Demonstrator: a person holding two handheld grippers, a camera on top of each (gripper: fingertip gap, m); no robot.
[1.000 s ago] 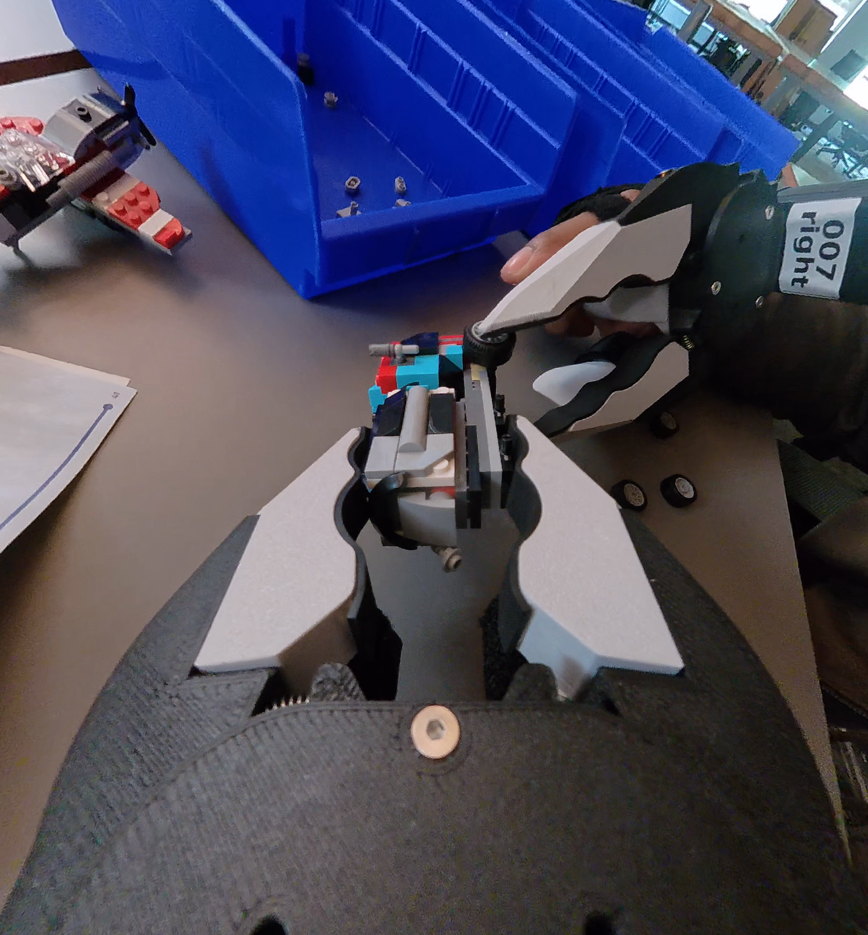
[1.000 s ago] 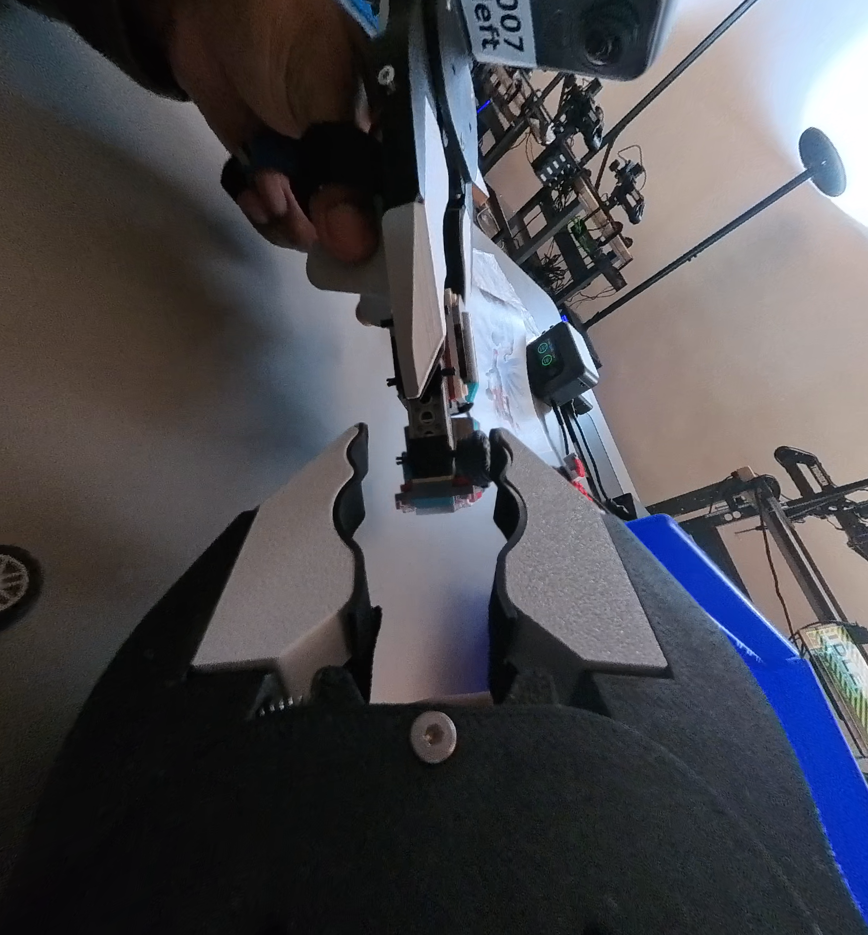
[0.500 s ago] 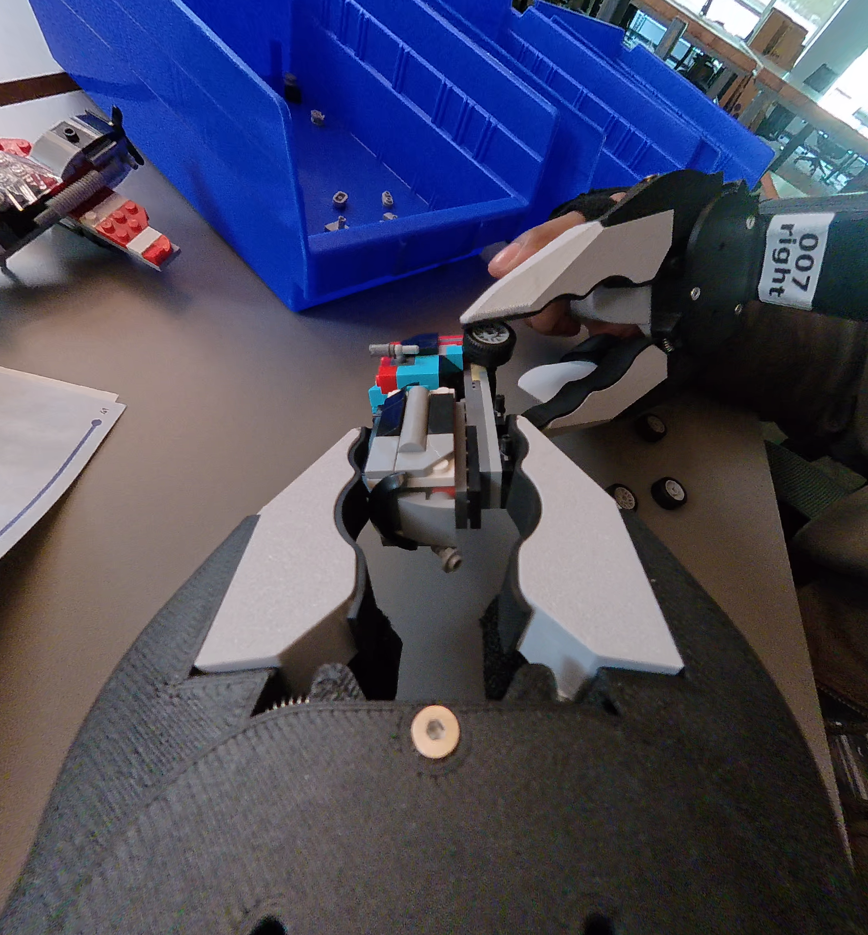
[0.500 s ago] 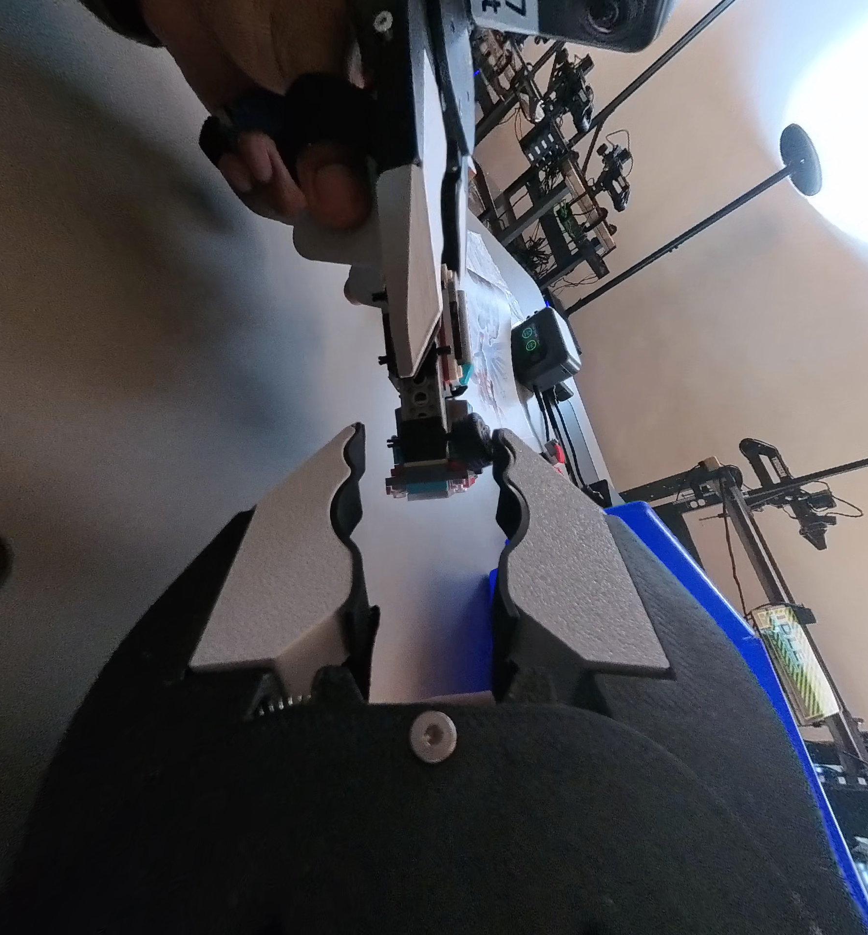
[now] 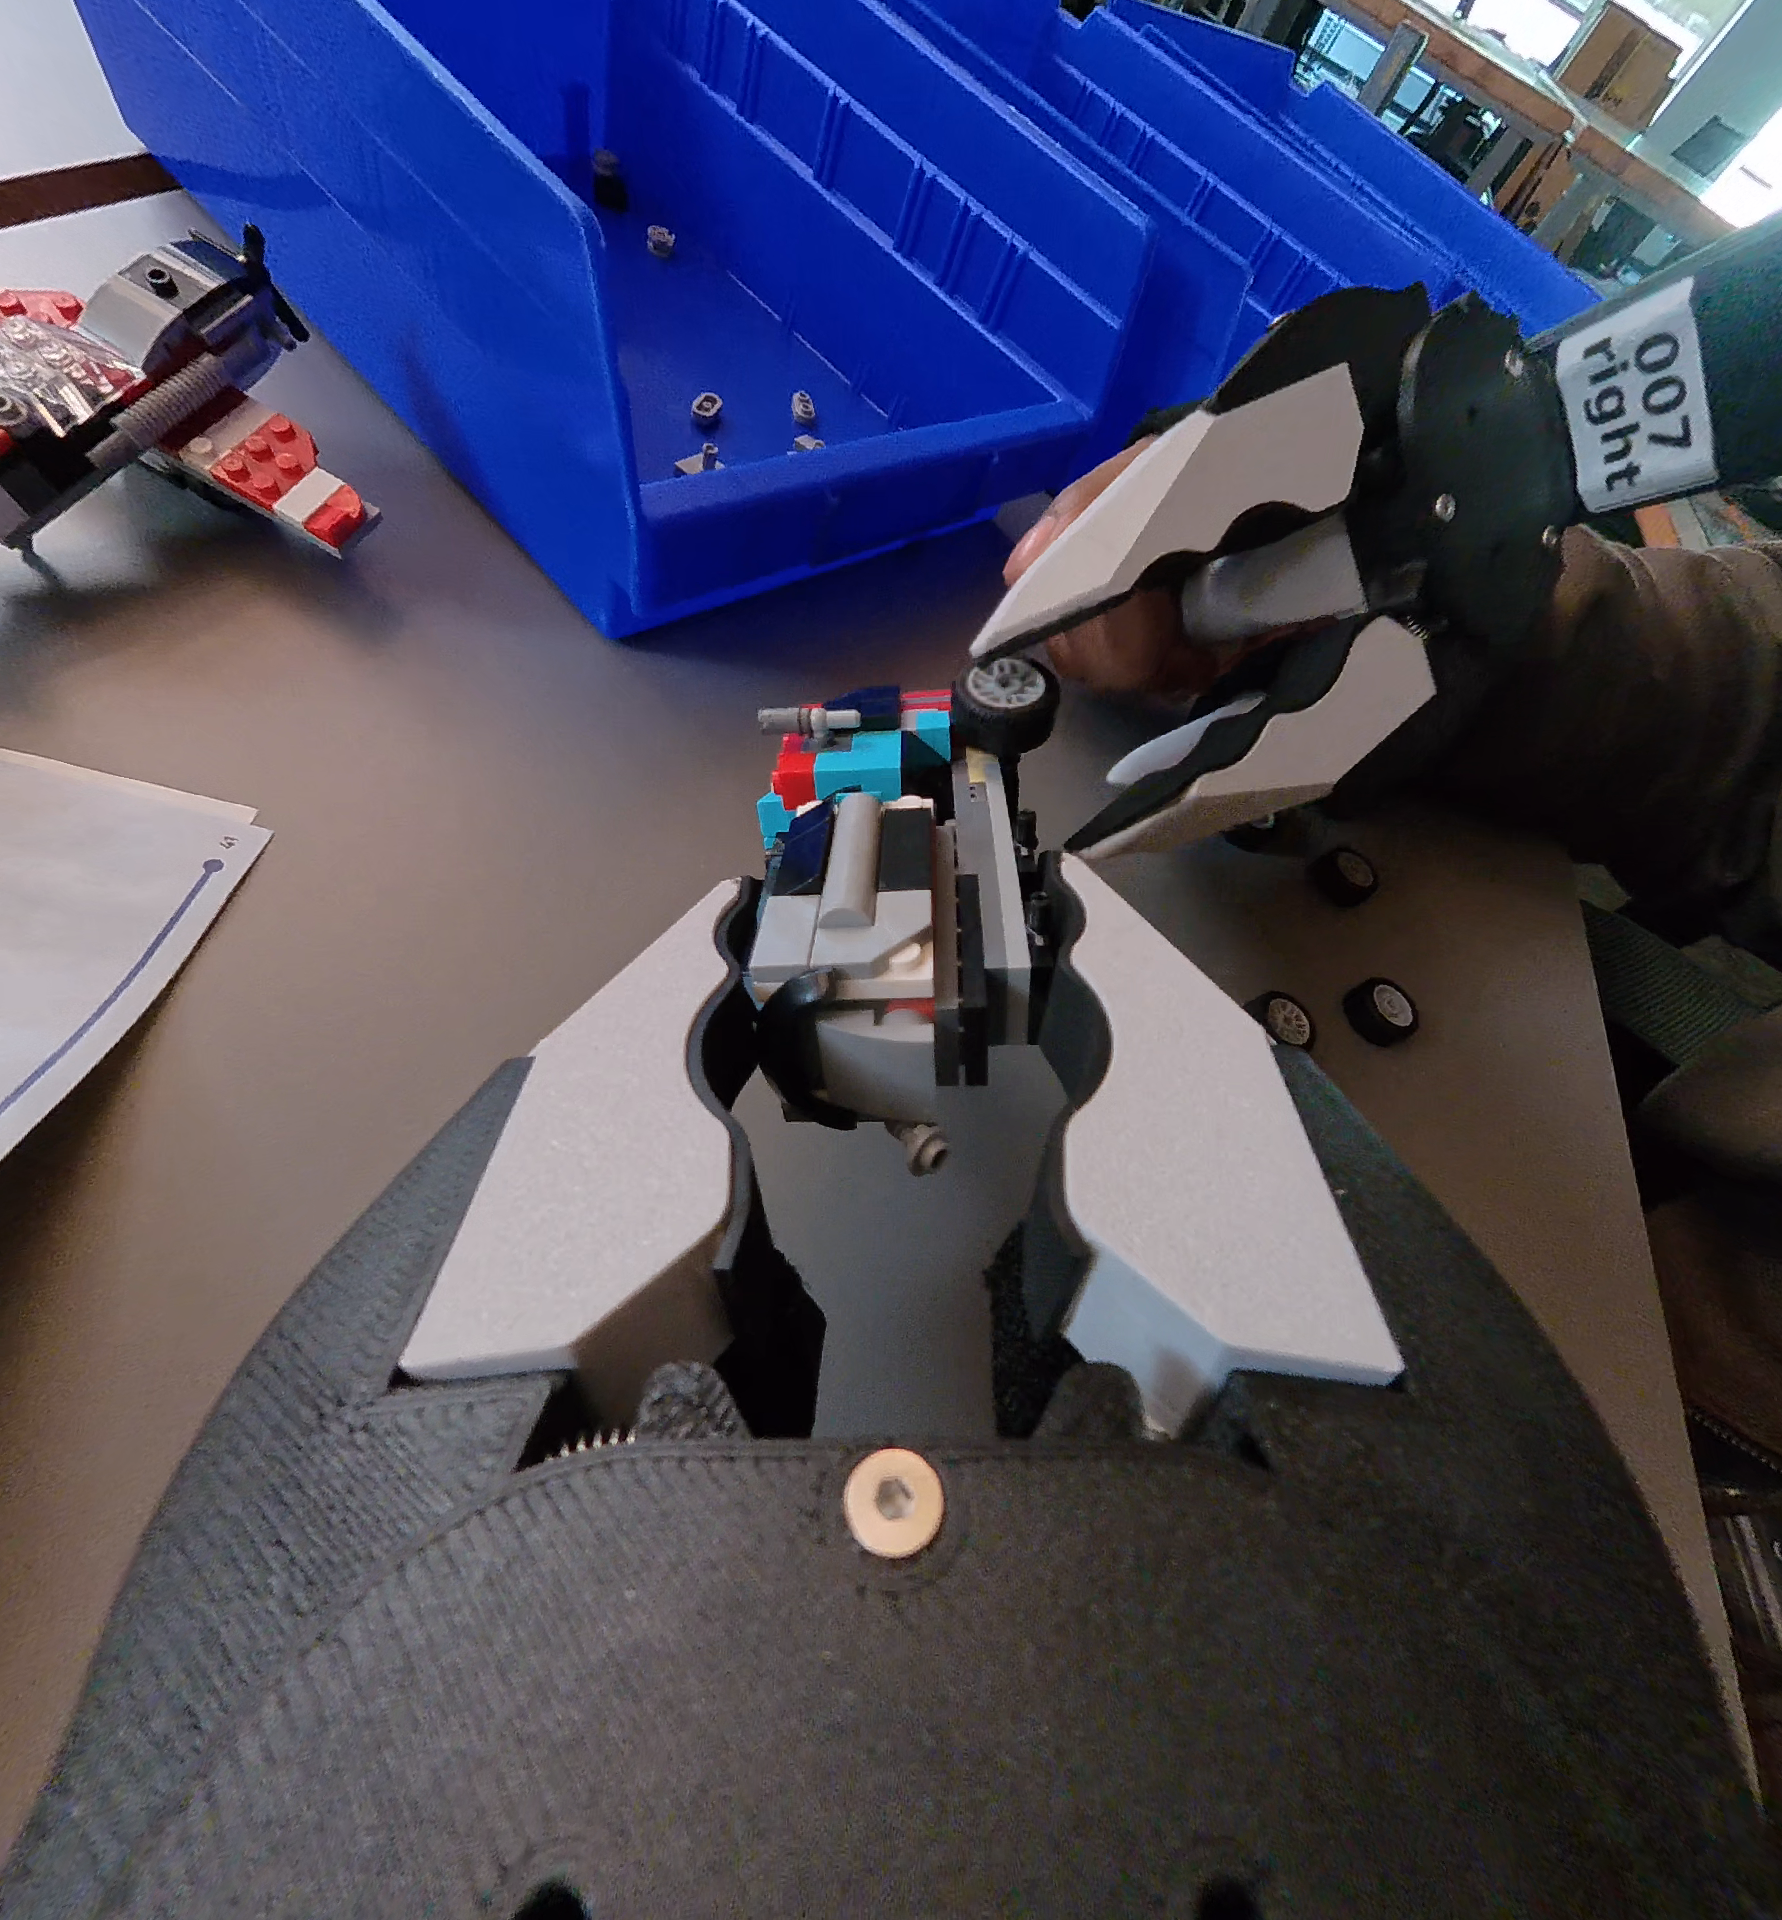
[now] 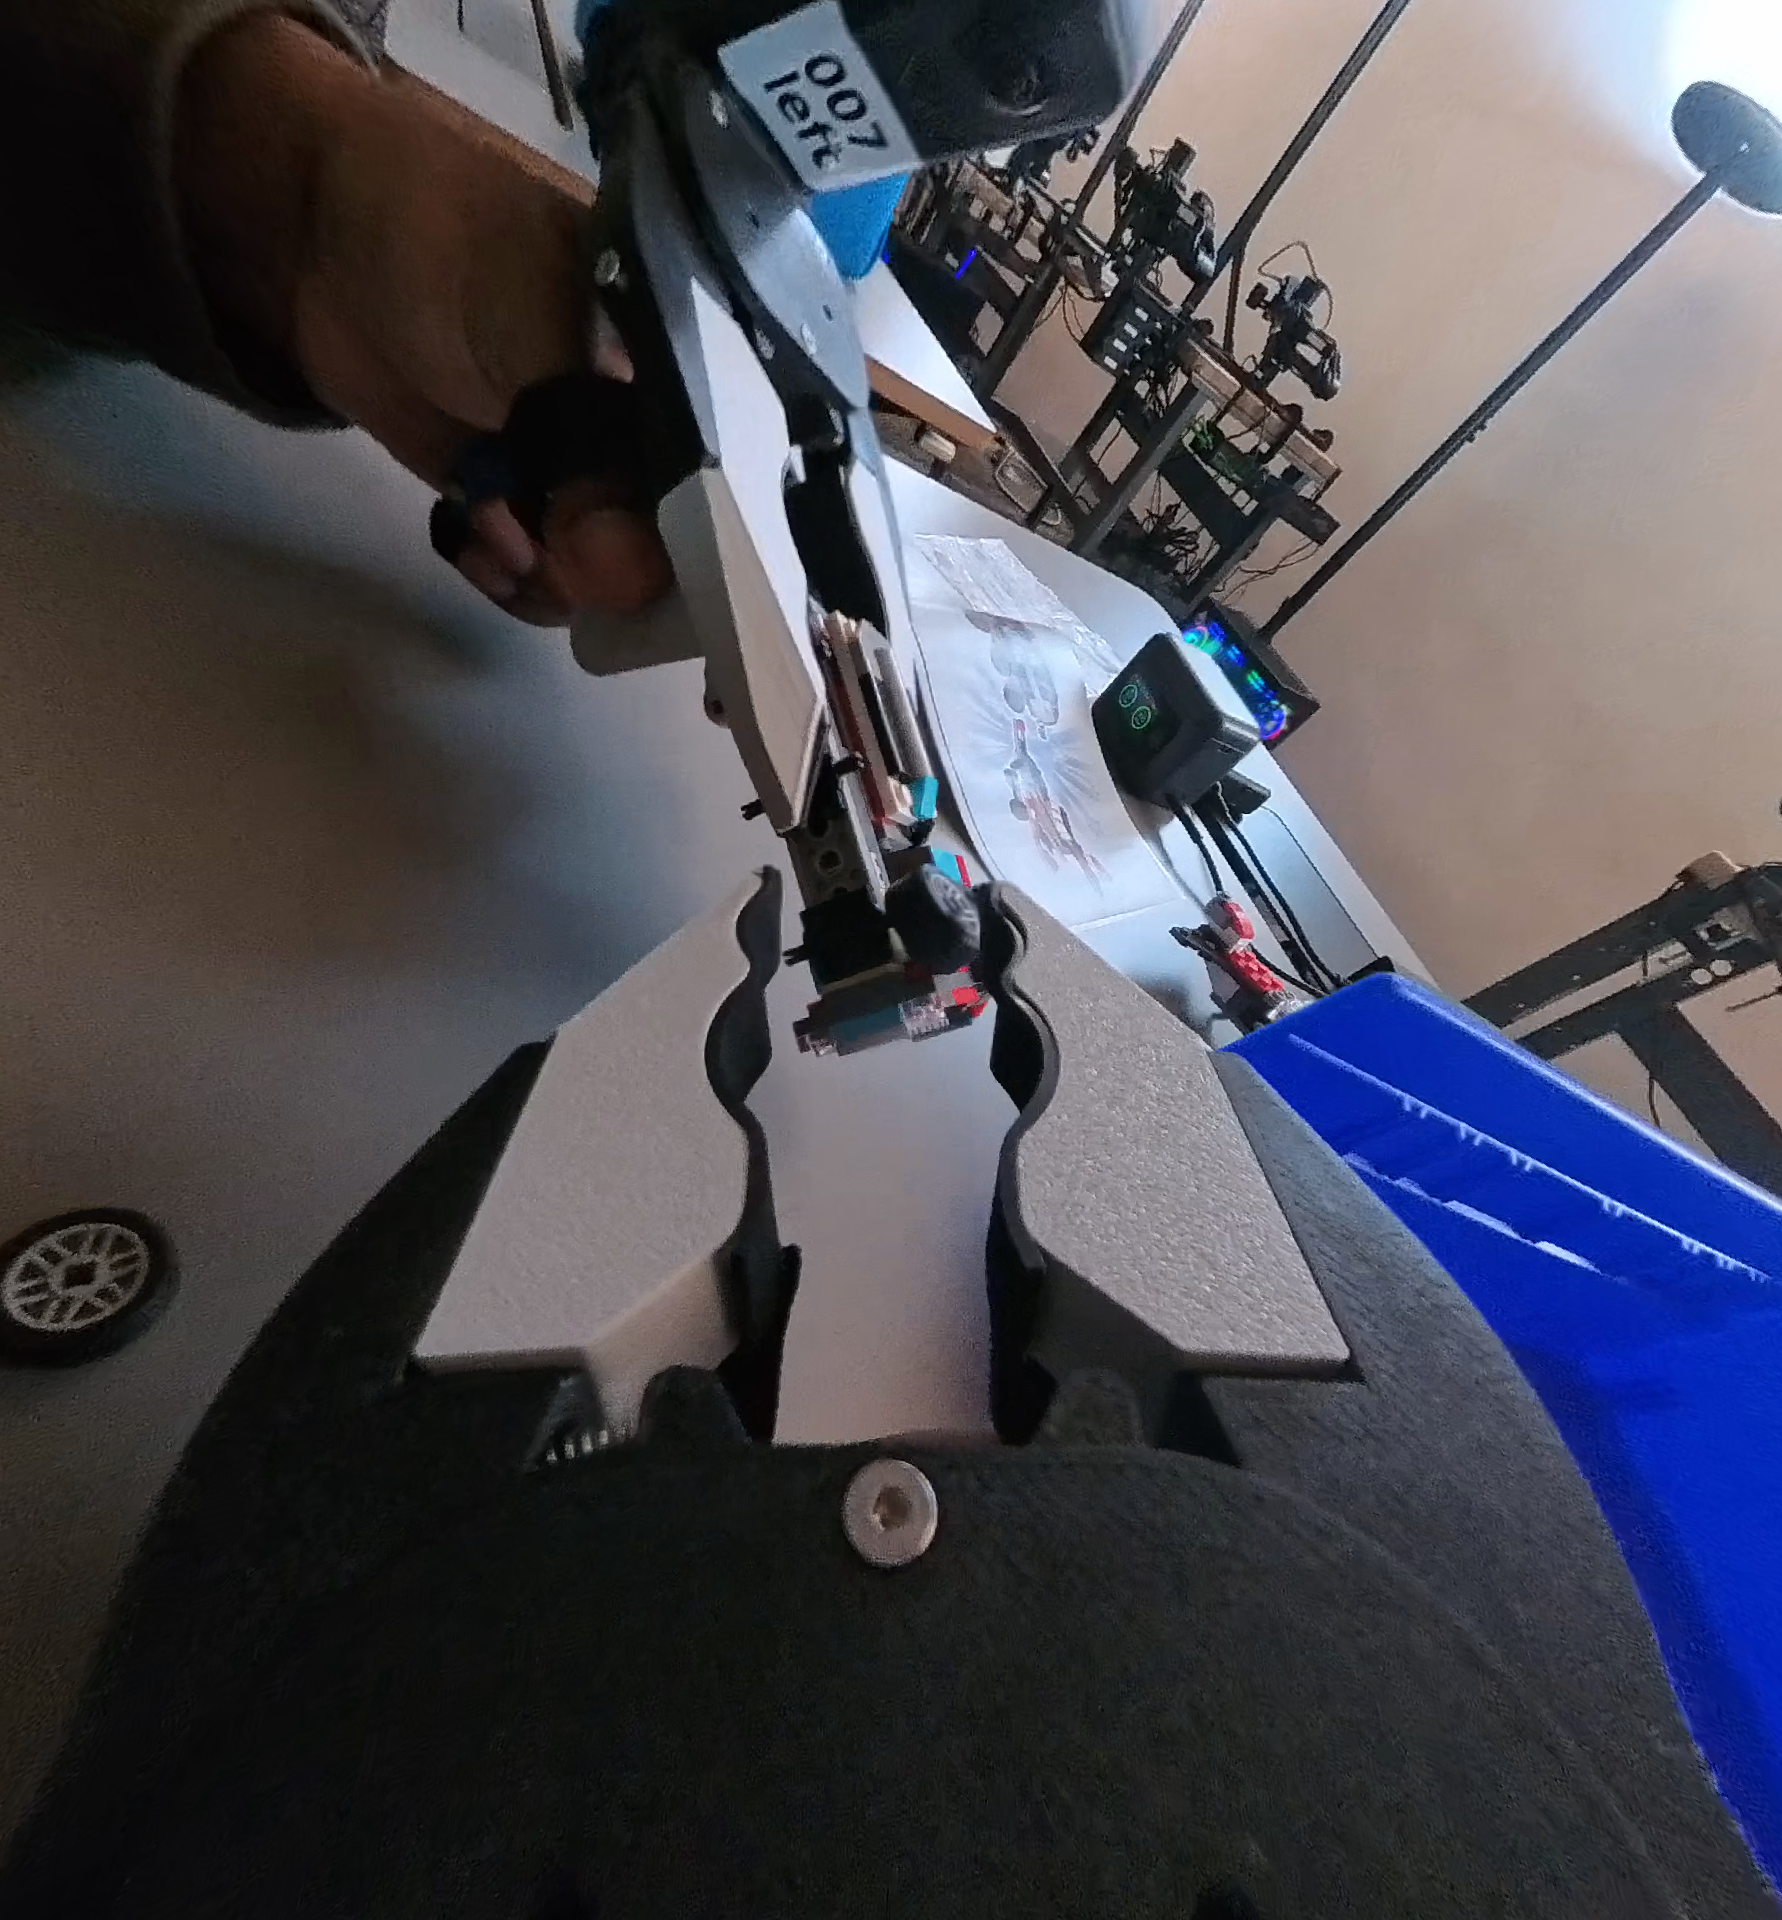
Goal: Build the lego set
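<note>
Left wrist view: left gripper (image 5: 902, 925) is clamping one brick car (image 5: 897, 904); right gripper (image 5: 1022, 758), parted, is touching one mounted wheel (image 5: 1006, 701); three loose wheels (image 5: 1380, 1010) are lying on table (image 5: 451, 748).

Right gripper (image 6: 876, 935) open around brick model (image 6: 882, 987); loose wheel (image 6: 71, 1283) left; blue bin (image 6: 1593, 1247) right.

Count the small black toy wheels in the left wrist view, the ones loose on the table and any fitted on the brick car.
Loose wheels on the table: 3
Wheels on the car: 1
Total: 4
</note>
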